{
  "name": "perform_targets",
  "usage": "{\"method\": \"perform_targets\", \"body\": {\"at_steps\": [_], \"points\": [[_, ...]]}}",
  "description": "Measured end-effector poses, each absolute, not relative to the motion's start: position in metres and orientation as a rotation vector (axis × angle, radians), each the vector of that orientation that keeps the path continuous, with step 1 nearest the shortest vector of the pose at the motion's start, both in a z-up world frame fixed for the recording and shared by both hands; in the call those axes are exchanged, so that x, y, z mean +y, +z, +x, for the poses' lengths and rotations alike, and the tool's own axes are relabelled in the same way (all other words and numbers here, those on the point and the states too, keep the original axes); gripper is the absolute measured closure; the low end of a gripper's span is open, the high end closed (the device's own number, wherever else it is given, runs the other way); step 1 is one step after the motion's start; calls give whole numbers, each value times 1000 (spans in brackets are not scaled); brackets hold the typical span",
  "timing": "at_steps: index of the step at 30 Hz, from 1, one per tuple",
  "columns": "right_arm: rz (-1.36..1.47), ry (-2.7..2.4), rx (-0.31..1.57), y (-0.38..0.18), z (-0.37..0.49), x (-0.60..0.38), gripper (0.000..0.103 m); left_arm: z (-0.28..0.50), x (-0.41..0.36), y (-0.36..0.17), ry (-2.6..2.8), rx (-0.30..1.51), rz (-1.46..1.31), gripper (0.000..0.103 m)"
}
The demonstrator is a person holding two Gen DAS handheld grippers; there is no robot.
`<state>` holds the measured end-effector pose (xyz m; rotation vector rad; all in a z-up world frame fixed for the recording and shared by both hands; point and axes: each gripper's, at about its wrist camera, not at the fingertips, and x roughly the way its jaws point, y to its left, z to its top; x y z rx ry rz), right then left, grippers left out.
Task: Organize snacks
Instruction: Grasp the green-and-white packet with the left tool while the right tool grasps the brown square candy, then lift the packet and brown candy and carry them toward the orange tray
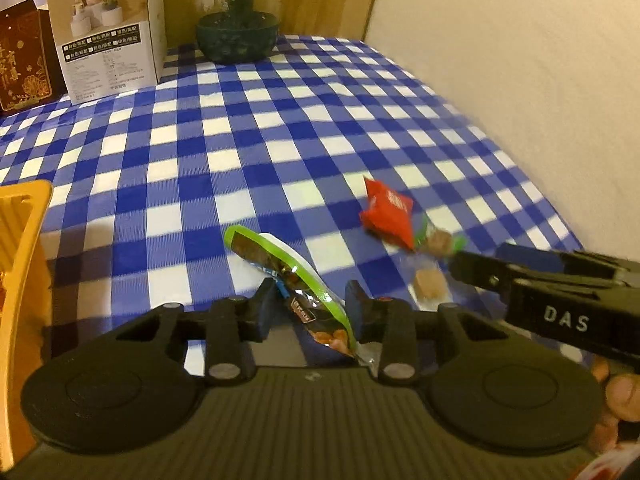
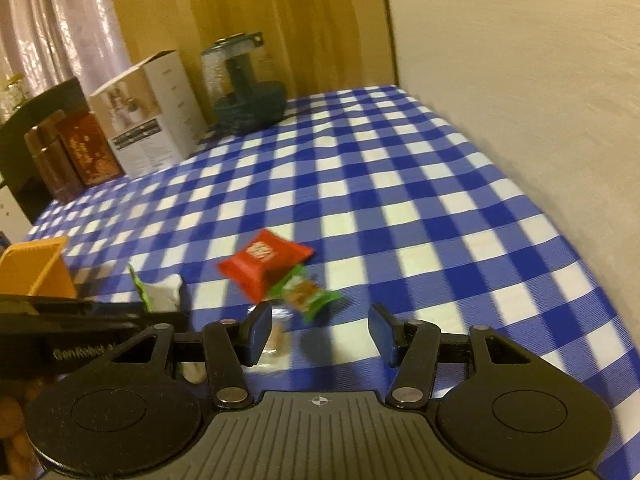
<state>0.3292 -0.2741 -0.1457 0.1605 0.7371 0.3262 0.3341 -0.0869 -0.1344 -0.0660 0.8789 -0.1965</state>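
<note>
Left claw (image 1: 310, 312): its blue pads are sitting on either side of a green-edged snack packet (image 1: 288, 276), the left pad touching it; a narrow gap is showing at the right pad, so a firm pinch cannot be confirmed.
Green-edged snack packet: it is standing tilted on edge between the left pads, its upper end leaning away over the tabletop (image 1: 240, 140), its lower end reaching down to the claw's body.
Right claw (image 2: 318, 334): it is standing spread, with nothing between its pads, hovering just in front of the loose snacks.
Red packet (image 2: 264, 266): it is lying on the checked cloth, blurred, just beyond the right claw.
Small green-wrapped snack (image 2: 306, 294): it is lying touching the near edge of the red packet, partly under it.
Clear-wrapped brown sweet (image 1: 430, 284): it is lying on the cloth close to the green-wrapped snack, beside the left pad of the right claw.
Orange basket (image 1: 24, 216): it is sitting at the left edge of the tabletop, well apart from the red packet.
Back of the tabletop: a white box (image 1: 108, 36), a dark red box (image 1: 24, 60) and a dark green bowl-shaped base with a clear jar (image 1: 236, 36) are standing along the far edge.
Person: fingers (image 1: 624, 396) are showing at the lower right of the left wrist view, under the right claw's body.
</note>
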Motion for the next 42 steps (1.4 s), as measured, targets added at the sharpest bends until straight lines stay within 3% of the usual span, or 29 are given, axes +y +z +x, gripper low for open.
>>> {"method": "perform_targets", "body": {"at_steps": [2, 9, 11, 24, 30, 34, 37, 42], "points": [[140, 352, 740, -147, 325, -265, 62, 327, -87, -134, -210, 885, -54, 70], [69, 392, 744, -156, 324, -241, 70, 312, -82, -132, -239, 882, -61, 69], [49, 393, 741, -158, 325, -236, 77, 310, -78, -131, -230, 880, -77, 68], [113, 361, 753, -156, 303, -258, 82, 301, -70, -128, -171, 837, -137, 47], [103, 328, 741, -155, 292, -271, 80, 316, -82, -130, -148, 831, -82, 47], [87, 325, 731, -155, 286, -275, 48, 316, -88, -136, -157, 847, 5, 50], [69, 344, 726, -157, 281, -276, 48, 310, -85, -138, -157, 844, 35, 54], [16, 352, 707, -162, 274, -268, 48, 302, -83, -136, -173, 841, 51, 75]]}}
